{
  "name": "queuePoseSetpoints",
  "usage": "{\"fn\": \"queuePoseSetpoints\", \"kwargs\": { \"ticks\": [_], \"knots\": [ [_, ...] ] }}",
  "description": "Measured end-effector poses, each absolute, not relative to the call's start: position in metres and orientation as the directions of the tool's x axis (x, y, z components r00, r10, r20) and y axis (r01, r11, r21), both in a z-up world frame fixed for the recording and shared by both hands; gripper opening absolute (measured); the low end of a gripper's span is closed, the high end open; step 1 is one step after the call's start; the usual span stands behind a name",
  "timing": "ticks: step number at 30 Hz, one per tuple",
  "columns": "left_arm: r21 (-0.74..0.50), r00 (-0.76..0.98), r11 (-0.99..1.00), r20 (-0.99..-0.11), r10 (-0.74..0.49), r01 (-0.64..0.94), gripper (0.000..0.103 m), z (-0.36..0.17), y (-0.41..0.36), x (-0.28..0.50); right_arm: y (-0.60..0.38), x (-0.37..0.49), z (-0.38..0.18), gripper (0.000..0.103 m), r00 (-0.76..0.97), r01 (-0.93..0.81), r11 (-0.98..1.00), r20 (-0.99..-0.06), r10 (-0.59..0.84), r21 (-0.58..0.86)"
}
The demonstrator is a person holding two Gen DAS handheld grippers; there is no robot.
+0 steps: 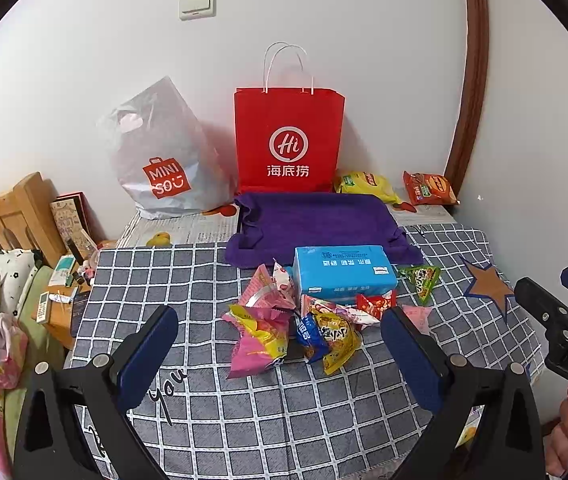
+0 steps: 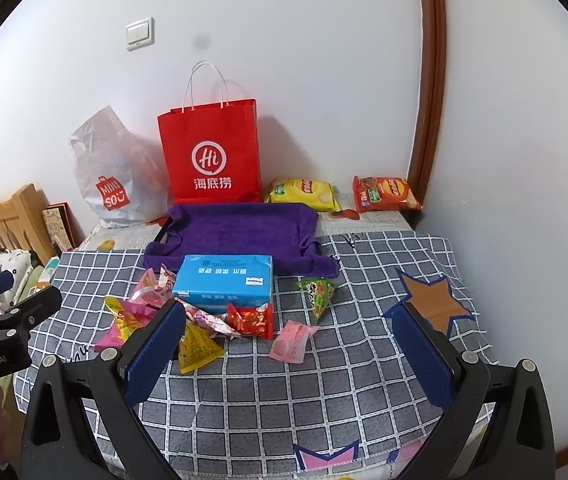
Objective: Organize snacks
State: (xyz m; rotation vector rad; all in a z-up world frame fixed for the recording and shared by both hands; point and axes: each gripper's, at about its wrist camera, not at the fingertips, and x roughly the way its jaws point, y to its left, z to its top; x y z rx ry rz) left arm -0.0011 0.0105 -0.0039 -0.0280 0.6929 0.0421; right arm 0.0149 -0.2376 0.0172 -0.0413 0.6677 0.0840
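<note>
Several small snack packets point(image 1: 303, 324) lie heaped on a grey checked cloth point(image 1: 244, 400), in front of a blue tissue pack point(image 1: 343, 270). A pink packet point(image 2: 289, 340), a red one point(image 2: 251, 320) and a green triangular one point(image 2: 317, 292) lie apart at the right. Behind sits a purple cloth-lined tray point(image 2: 240, 232). My left gripper point(image 1: 280, 352) hovers open just short of the heap. My right gripper point(image 2: 289, 352) is open too, above the pink packet, nothing held.
A red paper bag point(image 1: 287, 140) and a grey plastic bag point(image 1: 164, 160) stand against the wall. Yellow point(image 2: 303, 194) and orange point(image 2: 385, 194) chip bags lie at the back right. A wooden bed frame point(image 1: 12, 216) and bedside clutter are at the left.
</note>
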Motion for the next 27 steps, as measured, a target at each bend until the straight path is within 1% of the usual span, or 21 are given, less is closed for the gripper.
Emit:
{"fn": "queuePoseSetpoints", "kwargs": {
  "ticks": [18, 27],
  "knots": [
    [-0.017, 0.765, 0.999, -0.643, 0.017, -0.037, 0.102, -0.006, 0.002, 0.009, -0.238, 0.016, 0.012, 0.102, 0.779, -0.088, 0.996, -0.623, 0.074, 0.008],
    [-0.036, 0.766, 0.998, -0.643, 0.011, -0.044, 0.102, -0.01, 0.009, 0.015, -0.238, 0.02, 0.01, 0.102, 0.781, -0.072, 0.997, -0.622, 0.048, -0.014]
  ]
}}
